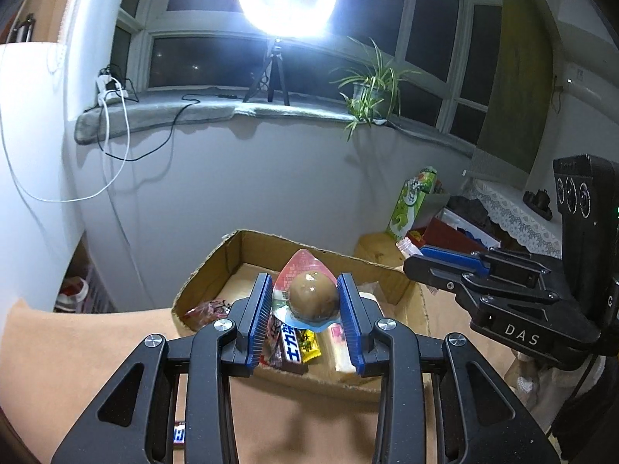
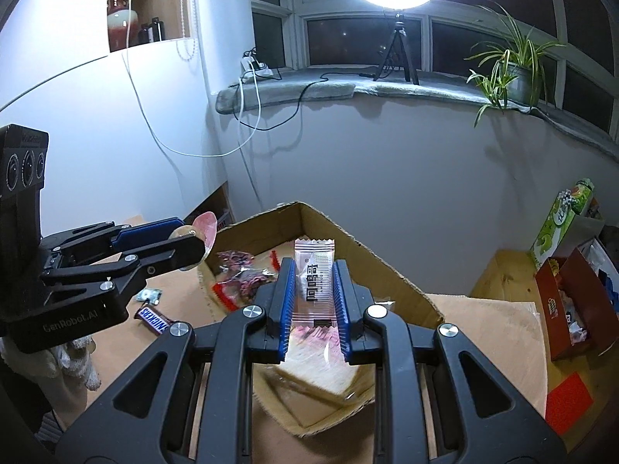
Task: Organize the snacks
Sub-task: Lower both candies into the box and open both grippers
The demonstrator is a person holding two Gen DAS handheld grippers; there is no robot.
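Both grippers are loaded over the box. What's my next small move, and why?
Probably open the left gripper: its packaged egg already hangs over the cardboard box, above other snacks. The right gripper can release its sachet afterward.

Matt corrugated cardboard box [image 2: 348, 239], glossy plastic wrappers [image 2: 315, 270]

A tan surface [image 2: 491, 332] carried an open cardboard box [image 2: 348, 239] with wrapped snacks inside. Left of the box, on the surface, lay a Snickers bar [image 2: 153, 320] and a small pale packet [image 2: 149, 296]. A red sheet [image 2: 570, 397] lay near its right edge.
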